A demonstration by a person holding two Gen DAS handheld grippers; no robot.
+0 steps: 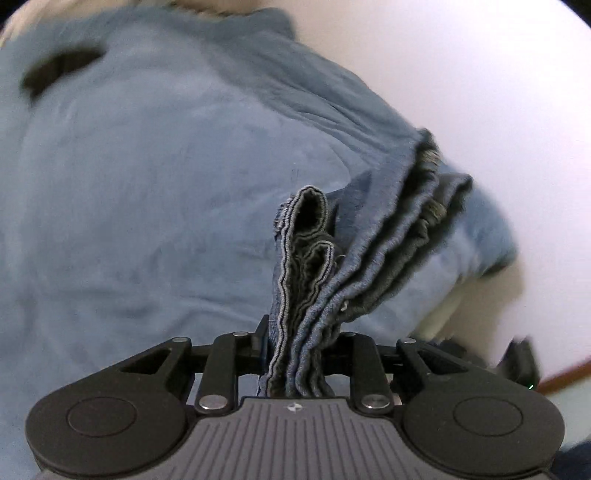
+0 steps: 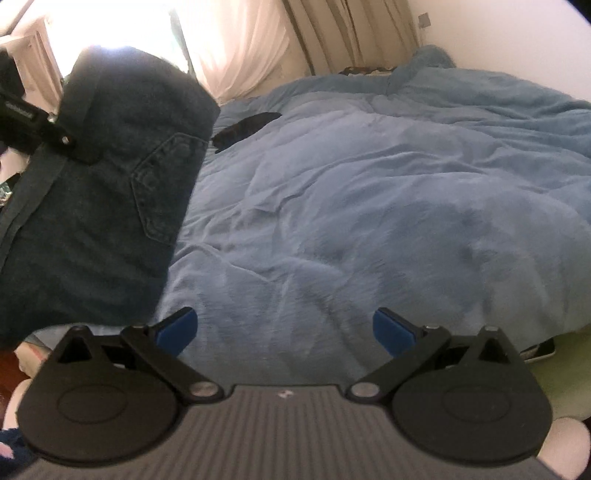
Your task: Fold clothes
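The left gripper [image 1: 295, 354] is clenched on a thick bunch of folded denim: several stacked edges of the jeans [image 1: 314, 280] stand up between its jaws, stitched hems showing, and more layers fan off to the right of the grip. Behind the jeans in that view lies the blue blanket [image 1: 147, 184] that covers the bed, with a small dark thing [image 1: 59, 72] lying on it far from the gripper; what it is cannot be told through the blur. A pale wall [image 1: 480, 74] fills the upper right.

From the right wrist view the jeans [image 2: 99, 192] hang in the air over the near left part of the blanket [image 2: 369, 203], a back pocket facing the camera and the belt band running down their left side. The left gripper [image 2: 70, 142] pinches them near the top of that band. The lower end of the jeans drops out of sight behind the right gripper's body, so whether it touches the bed cannot be told.

The right gripper [image 2: 284, 328] is released, its blue pads [image 2: 177, 328] standing wide apart with nothing but blanket showing between them. It hovers over the blanket's near edge, beside the hanging jeans and not touching them. Beyond the blanket's far side hang curtains [image 2: 295, 33], bright with daylight.
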